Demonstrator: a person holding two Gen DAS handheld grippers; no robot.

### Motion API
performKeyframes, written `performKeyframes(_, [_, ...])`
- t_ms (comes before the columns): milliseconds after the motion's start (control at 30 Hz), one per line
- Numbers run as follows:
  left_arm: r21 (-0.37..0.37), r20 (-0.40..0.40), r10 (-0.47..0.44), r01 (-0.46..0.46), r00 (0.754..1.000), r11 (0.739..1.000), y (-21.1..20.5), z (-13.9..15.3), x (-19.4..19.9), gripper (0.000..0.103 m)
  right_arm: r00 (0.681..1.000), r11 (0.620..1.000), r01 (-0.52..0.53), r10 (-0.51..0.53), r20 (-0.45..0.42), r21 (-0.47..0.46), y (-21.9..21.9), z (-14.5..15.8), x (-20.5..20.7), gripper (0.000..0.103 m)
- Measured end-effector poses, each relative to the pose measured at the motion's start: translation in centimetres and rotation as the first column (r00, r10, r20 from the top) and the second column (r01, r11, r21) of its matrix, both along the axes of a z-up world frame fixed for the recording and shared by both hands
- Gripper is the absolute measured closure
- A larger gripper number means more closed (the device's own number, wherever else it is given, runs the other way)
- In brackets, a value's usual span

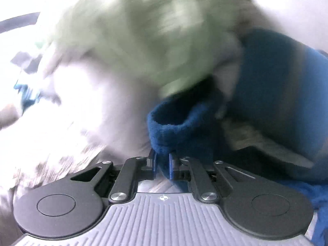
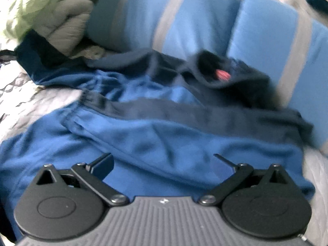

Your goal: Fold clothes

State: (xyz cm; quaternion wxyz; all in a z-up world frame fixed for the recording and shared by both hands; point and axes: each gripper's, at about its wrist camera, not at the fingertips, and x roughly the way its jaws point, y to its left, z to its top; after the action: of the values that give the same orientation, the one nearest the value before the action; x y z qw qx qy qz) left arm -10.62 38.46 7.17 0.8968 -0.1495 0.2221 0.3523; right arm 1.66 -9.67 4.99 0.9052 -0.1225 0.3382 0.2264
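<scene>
On the bed (image 2: 24,102), a blue garment (image 2: 155,135) lies crumpled below two pillows (image 2: 205,20); soft, limp and light, it is best taken at hems. The right tool (image 2: 164,160) hovers spread apart above it, the left tool (image 1: 163,162) clamped on its dark blue edge (image 1: 170,129)

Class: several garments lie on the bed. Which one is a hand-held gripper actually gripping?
The dark blue fleece garment: the left hand-held gripper is shut on its edge. The pale green garment lies loose behind it.
</scene>
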Motion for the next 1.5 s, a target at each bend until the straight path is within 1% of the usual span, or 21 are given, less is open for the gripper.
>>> performKeyframes(67, [-0.107, 0.003, 0.043, -0.042, 0.999, 0.993, 2.3, -1.4, -1.4, 0.092, 0.999, 0.999, -0.034, 0.034, 0.025, -0.003, 2.2, 0.1, 0.1, 0.0])
performKeyframes(167, [-0.226, 0.024, 0.047, -0.04, 0.999, 0.973, 5.0, -3.4, -2.4, 0.092, 0.997, 0.998, -0.056, 0.056, 0.056, 0.01, 6.1, 0.2, 0.8, 0.0])
performKeyframes(200, [-0.273, 0.033, 0.049, -0.038, 0.998, 0.961, 5.7, -3.9, -2.5, 0.092, 0.997, 0.998, -0.059, 0.057, 0.058, 0.022, 7.6, 0.2, 1.2, 0.0])
performKeyframes(267, [-0.37, 0.051, 0.076, -0.052, 0.996, 0.928, 7.0, -4.8, -2.6, 0.092, 0.996, 0.997, -0.061, 0.058, 0.06, 0.042, 10.4, 0.2, 2.2, 0.0])
performKeyframes(333, [-0.422, 0.061, 0.091, -0.057, 0.994, 0.905, 7.7, -5.4, -2.7, 0.092, 0.997, 0.998, -0.05, 0.048, 0.061, 0.032, 13.4, -0.2, 3.7, 0.0])
performKeyframes(433, [-0.445, 0.059, 0.093, -0.057, 0.994, 0.894, 8.2, -6.0, -2.8, 0.092, 0.998, 0.999, -0.041, 0.04, 0.05, 0.009, 17.7, -1.1, 6.3, 0.0])
performKeyframes(500, [-0.456, 0.059, 0.089, -0.053, 0.994, 0.889, 8.4, -6.1, -2.7, 0.092, 0.999, 0.999, -0.02, 0.022, 0.049, -0.047, 20.4, -2.2, 8.1, 0.001])
performKeyframes(600, [-0.479, 0.069, 0.084, -0.04, 0.994, 0.877, 9.1, -6.0, -2.8, 0.092, 0.999, 0.99, 0.021, -0.016, 0.035, -0.139, 23.2, -4.1, 10.8, 0.007])
performKeyframes(633, [-0.49, 0.075, 0.083, -0.036, 0.994, 0.871, 9.5, -6.0, -2.9, 0.093, 1.0, 0.988, 0.016, -0.013, 0.021, -0.153, 23.5, -4.6, 11.3, 0.018])
performKeyframes(667, [-0.5, 0.08, 0.083, -0.032, 0.993, 0.865, 9.8, -6.0, -3.0, 0.093, 1.0, 0.986, -0.003, 0.003, 0.004, -0.166, 23.6, -5.0, 11.7, 0.05])
performKeyframes(700, [-0.507, 0.084, 0.084, -0.03, 0.993, 0.861, 10.0, -5.9, -3.1, 0.093, 1.0, 0.984, -0.021, 0.019, -0.014, -0.179, 23.6, -5.4, 12.0, 0.069])
performKeyframes(733, [-0.514, 0.088, 0.085, -0.028, 0.992, 0.858, 10.2, -5.8, -3.3, 0.093, 0.999, 0.981, -0.04, 0.035, -0.031, -0.191, 23.7, -5.8, 12.4, 0.079])
performKeyframes(767, [-0.52, 0.093, 0.086, -0.026, 0.992, 0.854, 10.4, -5.7, -3.4, 0.093, 0.998, 0.977, -0.059, 0.05, -0.049, -0.203, 23.8, -6.2, 12.7, 0.082])
performKeyframes(833, [-0.531, 0.101, 0.091, -0.023, 0.991, 0.847, 10.6, -5.4, -3.7, 0.093, 0.993, 0.963, -0.114, 0.107, -0.039, -0.245, 23.3, -5.8, 12.3, 0.085])
performKeyframes(933, [-0.542, 0.109, 0.092, -0.018, 0.99, 0.84, 10.5, -5.0, -4.3, 0.094, 0.986, 0.946, -0.164, 0.169, -0.007, -0.279, 21.2, -3.8, 11.2, 0.088])
performKeyframes(1067, [-0.529, 0.116, 0.087, -0.013, 0.989, 0.849, 9.8, -4.1, -6.1, 0.094, 0.967, 0.917, -0.246, 0.256, -0.009, -0.314, 18.4, -1.4, 9.9, 0.089])
performKeyframes(1167, [-0.538, 0.125, 0.094, -0.012, 0.988, 0.843, 8.9, -3.9, -6.8, 0.094, 0.951, 0.893, -0.295, 0.308, -0.016, -0.34, 17.6, -0.9, 9.0, 0.089])
performKeyframes(1267, [-0.556, 0.118, 0.109, -0.025, 0.987, 0.831, 7.9, -4.0, -7.8, 0.094, 0.943, 0.883, -0.318, 0.331, -0.024, -0.345, 17.9, -1.4, 8.7, 0.089])
performKeyframes(1433, [-0.5, 0.109, 0.071, -0.007, 0.991, 0.866, 5.8, -3.3, -9.6, 0.094, 0.934, 0.873, -0.356, 0.349, -0.083, -0.333, 18.5, -2.6, 9.7, 0.089])
performKeyframes(1467, [-0.464, 0.108, 0.04, 0.014, 0.993, 0.886, 5.3, -2.7, -9.3, 0.094, 0.934, 0.875, -0.357, 0.346, -0.092, -0.327, 18.5, -2.8, 9.8, 0.088])
performKeyframes(1500, [-0.421, 0.105, 0.006, 0.039, 0.994, 0.906, 4.6, -2.0, -9.1, 0.094, 0.934, 0.878, -0.358, 0.344, -0.1, -0.318, 18.3, -2.9, 9.8, 0.084])
